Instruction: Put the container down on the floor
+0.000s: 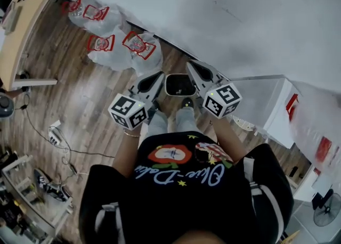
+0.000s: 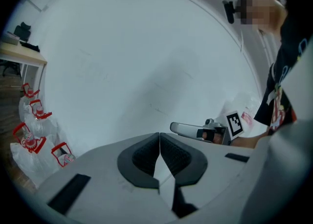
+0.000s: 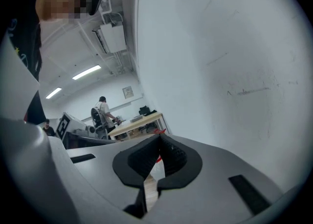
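Currently both claws are closed and empty: the left gripper (image 2: 159, 150) has its pads pressed together with nothing between them, and the right gripper (image 3: 158, 158) shows the same. In the head view we locate the container (image 1: 179, 84) at centre frame, apparently resting on the wood floor (image 1: 90, 94) between the two gripper tips and touching neither. We judge the set-down complete; the next move calls only for keeping clear of it. Around it we note a shoe (image 1: 187, 102) just below, the wall (image 1: 224, 19) above, bagged bottles (image 1: 120, 48) at upper left and a white cabinet (image 1: 266, 104) at right.
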A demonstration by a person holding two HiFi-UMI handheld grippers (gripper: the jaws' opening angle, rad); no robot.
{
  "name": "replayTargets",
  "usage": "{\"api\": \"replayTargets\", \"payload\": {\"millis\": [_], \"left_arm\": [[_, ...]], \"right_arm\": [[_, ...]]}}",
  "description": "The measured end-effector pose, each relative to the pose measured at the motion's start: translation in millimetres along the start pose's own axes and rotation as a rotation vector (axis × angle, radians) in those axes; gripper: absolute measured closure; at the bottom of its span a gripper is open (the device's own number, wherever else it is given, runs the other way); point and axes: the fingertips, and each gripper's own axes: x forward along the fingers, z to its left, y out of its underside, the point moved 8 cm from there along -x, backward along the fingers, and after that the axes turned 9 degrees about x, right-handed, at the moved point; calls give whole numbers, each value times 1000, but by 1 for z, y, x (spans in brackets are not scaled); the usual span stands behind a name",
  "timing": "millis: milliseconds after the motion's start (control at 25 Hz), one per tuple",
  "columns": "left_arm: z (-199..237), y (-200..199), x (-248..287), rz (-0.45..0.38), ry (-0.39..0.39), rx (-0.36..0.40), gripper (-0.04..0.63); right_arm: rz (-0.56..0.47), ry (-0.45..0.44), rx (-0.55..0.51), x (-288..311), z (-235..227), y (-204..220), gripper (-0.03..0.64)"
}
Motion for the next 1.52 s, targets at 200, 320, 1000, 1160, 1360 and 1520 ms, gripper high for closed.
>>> {"api": "replayTargets", "payload": {"millis": [200, 320, 1000, 1160, 1360, 1520], "left_arm": [[-15, -23, -10, -20, 10, 80, 591], [-21, -31, -15, -41, 15, 88, 591], [-39, -46, -23, -85, 19, 132, 591], [-42, -45, -24, -87, 14, 129, 591], [-44, -45, -24, -91, 11, 133, 591], [-44, -44, -24, -92, 11, 134, 591]], "right_arm": [[-55, -16, 3, -7, 16, -18, 617], [-70, -40, -7, -10, 28, -23, 617], [-106, -75, -18, -27, 49, -28, 618], [-108, -82, -17, -31, 51, -28, 618], [-116, -101, -19, -33, 53, -27, 618], [-116, -102, -17, -33, 53, -27, 618]]}}
